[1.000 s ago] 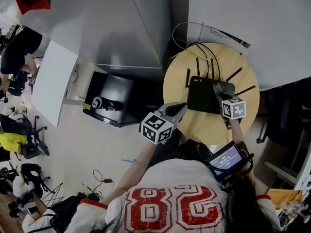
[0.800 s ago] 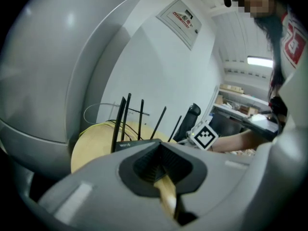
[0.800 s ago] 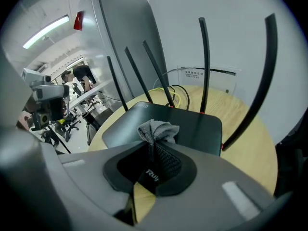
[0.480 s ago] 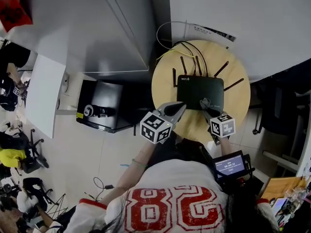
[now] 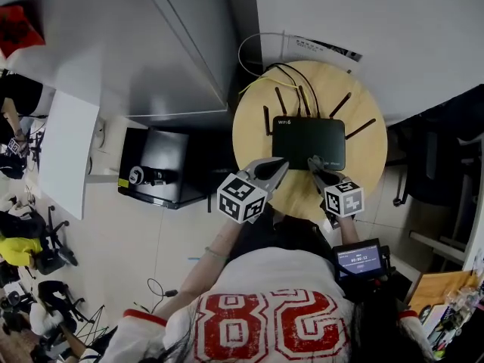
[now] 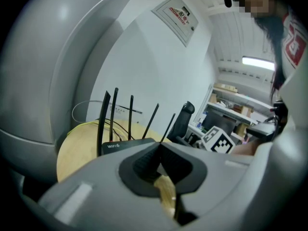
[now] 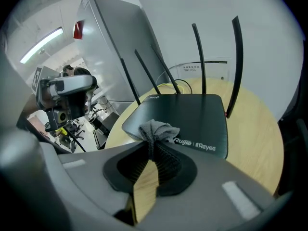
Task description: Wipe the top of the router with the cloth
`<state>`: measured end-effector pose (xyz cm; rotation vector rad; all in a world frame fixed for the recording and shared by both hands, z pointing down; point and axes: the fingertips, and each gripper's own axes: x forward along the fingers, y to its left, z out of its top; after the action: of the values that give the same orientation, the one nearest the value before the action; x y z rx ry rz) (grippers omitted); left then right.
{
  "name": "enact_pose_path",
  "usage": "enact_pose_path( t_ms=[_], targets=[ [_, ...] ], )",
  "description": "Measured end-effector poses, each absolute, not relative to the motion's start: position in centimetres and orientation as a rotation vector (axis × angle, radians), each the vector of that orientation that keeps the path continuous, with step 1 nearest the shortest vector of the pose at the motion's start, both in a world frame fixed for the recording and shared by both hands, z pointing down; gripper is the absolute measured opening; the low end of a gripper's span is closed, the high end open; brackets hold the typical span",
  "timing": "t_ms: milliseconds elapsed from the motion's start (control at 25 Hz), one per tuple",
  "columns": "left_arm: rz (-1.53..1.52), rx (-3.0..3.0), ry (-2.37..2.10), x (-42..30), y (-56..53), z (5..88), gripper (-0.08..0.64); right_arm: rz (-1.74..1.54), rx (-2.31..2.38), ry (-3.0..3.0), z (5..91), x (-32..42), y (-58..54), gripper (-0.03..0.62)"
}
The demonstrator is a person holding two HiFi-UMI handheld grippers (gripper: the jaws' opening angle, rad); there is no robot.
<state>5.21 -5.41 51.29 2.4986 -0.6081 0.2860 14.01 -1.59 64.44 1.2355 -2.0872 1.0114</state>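
Observation:
A black router [image 5: 308, 142] [image 7: 185, 119] [image 6: 126, 143] with several upright antennas lies on a round wooden table [image 5: 253, 134]. My right gripper [image 5: 315, 165] [image 7: 153, 150] is shut on a small grey cloth [image 7: 155, 130], and the cloth bunch hangs at the router's near edge. My left gripper [image 5: 280, 167] [image 6: 159, 150] is shut with nothing in it, held at the table's near left edge, just short of the router.
Cables [image 5: 283, 70] run from the router's back toward the white wall. A black box [image 5: 162, 165] sits on the floor left of the table. A dark chair [image 5: 427, 165] stands to the right. A phone [image 5: 361, 259] is strapped on the right forearm.
The right gripper with the cloth has slid from the router's right side toward its near edge. The left gripper has stayed near the table's edge. The head view has shifted.

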Motion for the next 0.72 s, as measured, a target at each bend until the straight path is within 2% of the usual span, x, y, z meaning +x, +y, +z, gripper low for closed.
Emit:
enact_pose_path(
  t_ms=[400,720],
  targets=[
    [0.301,2.490,-0.661,3.6,-5.2,51.4,0.002,0.811,1.254,-2.018,63.9,20.2,-10.0,0.038],
    [0.297,2.475,-0.731,1.9,-5.6,51.3,0.002,0.793,1.296,-1.992,64.4,21.9,-14.2,0.038]
  ],
)
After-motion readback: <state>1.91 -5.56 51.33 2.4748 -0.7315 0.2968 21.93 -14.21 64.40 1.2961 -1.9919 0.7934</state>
